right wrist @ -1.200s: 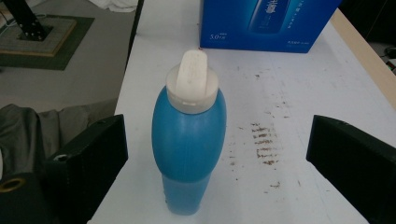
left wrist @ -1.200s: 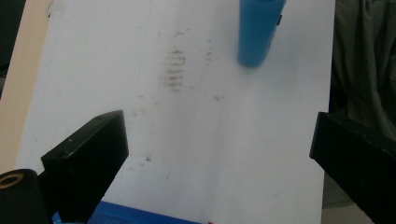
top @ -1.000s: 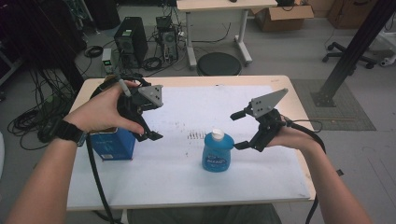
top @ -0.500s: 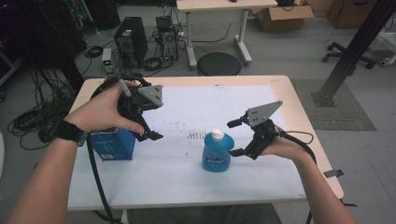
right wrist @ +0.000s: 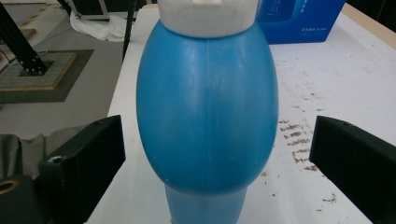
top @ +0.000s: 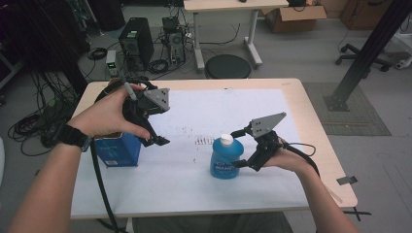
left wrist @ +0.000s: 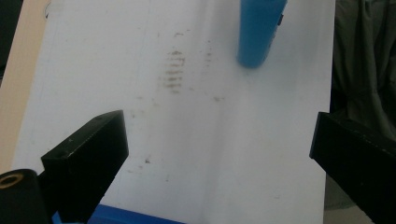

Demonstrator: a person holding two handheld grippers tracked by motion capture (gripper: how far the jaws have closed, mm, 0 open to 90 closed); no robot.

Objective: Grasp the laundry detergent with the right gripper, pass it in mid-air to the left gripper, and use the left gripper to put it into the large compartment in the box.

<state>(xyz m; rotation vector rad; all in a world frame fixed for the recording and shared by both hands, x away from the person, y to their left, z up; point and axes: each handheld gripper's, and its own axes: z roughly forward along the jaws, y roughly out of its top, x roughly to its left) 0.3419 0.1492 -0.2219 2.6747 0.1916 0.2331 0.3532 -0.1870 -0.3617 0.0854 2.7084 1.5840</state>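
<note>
A blue bottle (top: pixel 225 158) with a white cap (top: pixel 225 140) stands upright on the white sheet (top: pixel 204 116) that covers the table (top: pixel 318 131), near the middle and a little toward the near edge. The right gripper (top: pixel 239 148) sits just to its right, low over the sheet, its 2 jaws spread wide on either side of the bottle without touching it. In the right gripper view the bottle (right wrist: pixel 207 107) stands between the jaws, with a gap on each side. The left gripper (top: pixel 154 131) is held above the left part of the table, over a blue box (top: pixel 116 148) that stands near the left edge; its jaws are also wide apart and hold nothing. In the left gripper view they frame the bare sheet (left wrist: pixel 210 140), which carries faint brown smudges (left wrist: pixel 173 74), with the bottle (left wrist: pixel 259 30) farther off.
</note>
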